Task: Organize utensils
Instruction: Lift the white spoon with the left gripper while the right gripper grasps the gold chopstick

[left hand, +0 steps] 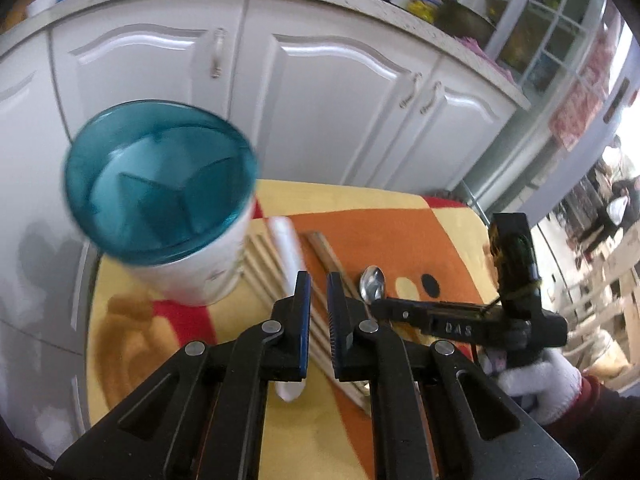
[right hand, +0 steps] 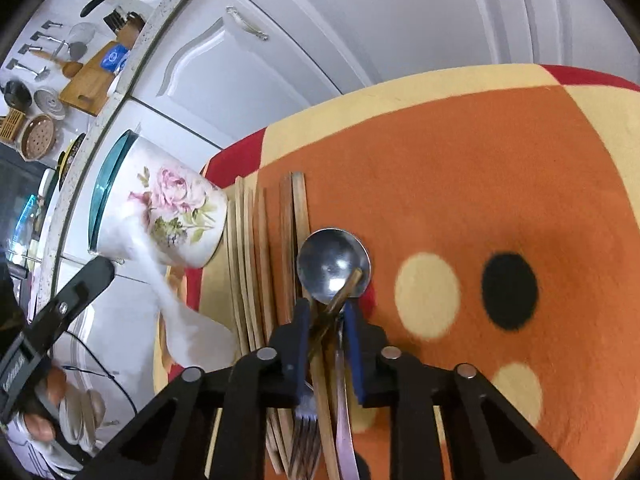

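Centrally, at 6 o'clock of the right wrist view: right gripper [right hand: 327, 322], jaws narrowed around the metal spoon [right hand: 333, 265] handle and one crossed wooden chopstick [right hand: 346, 289]; firm contact not confirmable. Bowl of spoon just ahead at 12 o'clock, resting on the orange mat [right hand: 460, 168]. Remaining chopsticks [right hand: 256, 264] in a row at 10 o'clock, fork [right hand: 305, 428] below the jaws. Utensil holder [left hand: 168, 200], floral ceramic with teal divided insert, at 10 o'clock of the left wrist view. Left gripper [left hand: 319, 300] slightly parted, empty, above the chopsticks. Probably rigid, light, slippery steel; best pinched mid-handle. Holder likely heavy, fragile.
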`<action>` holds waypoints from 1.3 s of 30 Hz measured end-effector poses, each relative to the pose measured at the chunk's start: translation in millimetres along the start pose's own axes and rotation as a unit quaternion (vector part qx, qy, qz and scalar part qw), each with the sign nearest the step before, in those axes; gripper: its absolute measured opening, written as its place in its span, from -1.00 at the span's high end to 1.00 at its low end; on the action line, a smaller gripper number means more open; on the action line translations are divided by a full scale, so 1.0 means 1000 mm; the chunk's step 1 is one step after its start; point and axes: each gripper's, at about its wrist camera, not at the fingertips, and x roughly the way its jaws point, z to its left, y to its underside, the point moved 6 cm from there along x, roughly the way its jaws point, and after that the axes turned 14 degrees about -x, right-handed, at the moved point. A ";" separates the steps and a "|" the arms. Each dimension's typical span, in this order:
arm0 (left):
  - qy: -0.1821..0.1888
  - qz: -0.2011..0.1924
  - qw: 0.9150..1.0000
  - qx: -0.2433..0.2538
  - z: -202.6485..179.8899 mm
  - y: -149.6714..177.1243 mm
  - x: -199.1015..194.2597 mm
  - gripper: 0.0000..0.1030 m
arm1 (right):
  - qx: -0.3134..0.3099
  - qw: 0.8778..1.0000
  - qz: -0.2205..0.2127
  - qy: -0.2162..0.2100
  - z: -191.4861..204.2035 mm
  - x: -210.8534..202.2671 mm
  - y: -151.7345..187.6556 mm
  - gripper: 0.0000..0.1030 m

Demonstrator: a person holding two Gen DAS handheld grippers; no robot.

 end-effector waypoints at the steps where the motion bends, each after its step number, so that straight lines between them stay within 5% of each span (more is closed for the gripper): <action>1: 0.000 -0.002 1.000 -0.005 0.003 0.000 -0.001 0.87 | -0.004 1.000 0.002 0.003 0.004 0.003 -0.001 0.73; 10: -0.017 0.008 0.999 -0.039 0.031 0.011 0.007 0.82 | -0.034 0.999 0.019 0.024 0.012 0.001 0.000 0.81; 13: -0.026 0.018 0.998 -0.048 0.036 0.014 0.025 0.26 | -0.039 0.998 0.040 0.037 0.011 0.006 0.000 0.81; 17: -0.063 0.039 0.996 -0.044 0.042 0.021 0.061 0.18 | -0.059 0.996 0.050 0.044 0.014 0.010 -0.005 0.78; 19: -0.071 0.053 0.995 -0.044 0.045 0.026 0.076 0.21 | -0.072 0.995 0.049 0.043 0.017 0.010 -0.004 0.79; 20: -0.067 0.062 0.995 -0.044 0.045 0.028 0.082 0.45 | -0.077 0.995 0.049 0.042 0.017 0.009 -0.003 0.82; 22: -0.061 0.060 0.995 -0.042 0.044 0.031 0.082 0.51 | -0.082 0.995 0.047 0.041 0.017 0.006 0.000 0.86; 25: -0.056 0.058 0.996 -0.044 0.045 0.034 0.068 0.94 | -0.087 0.995 0.045 0.029 0.018 -0.002 0.006 0.86; 35: -0.028 0.091 0.994 -0.061 0.051 0.083 0.035 0.93 | -0.105 0.991 0.069 0.048 0.016 -0.003 0.024 0.87; 37: -0.028 0.082 0.994 -0.067 0.052 0.076 0.035 0.74 | -0.106 0.990 0.072 0.051 0.015 -0.001 0.021 0.86; 39: -0.033 0.070 0.994 -0.079 0.056 0.064 0.037 0.26 | -0.109 0.990 0.075 0.053 0.015 0.002 0.017 0.85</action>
